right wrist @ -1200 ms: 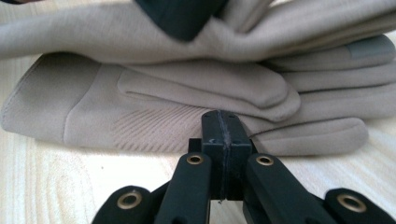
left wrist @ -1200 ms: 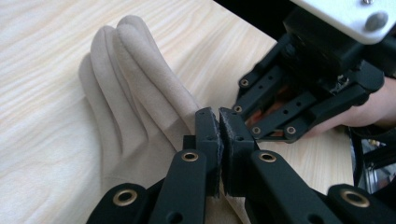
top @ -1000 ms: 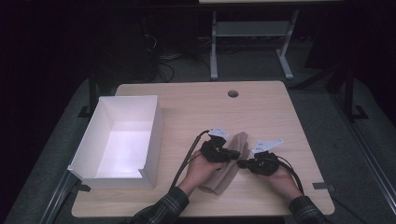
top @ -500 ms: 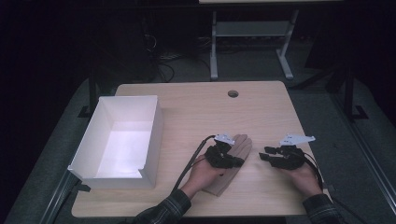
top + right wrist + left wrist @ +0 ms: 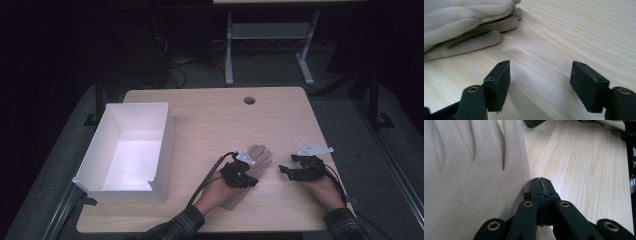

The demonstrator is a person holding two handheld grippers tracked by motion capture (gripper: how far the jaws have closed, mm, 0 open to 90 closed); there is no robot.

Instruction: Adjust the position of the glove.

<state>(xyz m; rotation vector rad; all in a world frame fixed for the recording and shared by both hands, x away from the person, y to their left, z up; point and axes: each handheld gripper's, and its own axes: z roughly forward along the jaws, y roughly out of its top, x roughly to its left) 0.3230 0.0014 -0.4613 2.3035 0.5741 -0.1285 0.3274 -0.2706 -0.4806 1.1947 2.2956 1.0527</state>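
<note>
Right tool (image 5: 286, 170) (jaws apart) withdrawn from glove (image 5: 259, 156).

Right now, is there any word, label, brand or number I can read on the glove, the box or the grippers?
None can be read. The glove is plain beige, the white box has blank walls, and the left gripper and right gripper carry no markings.

Your beige glove (image 5: 255, 165) lies flat on the worktop (image 5: 210, 120), low and right of centre in the high view, its fingers pointing toward the upper right, its cuff toward you.
</note>
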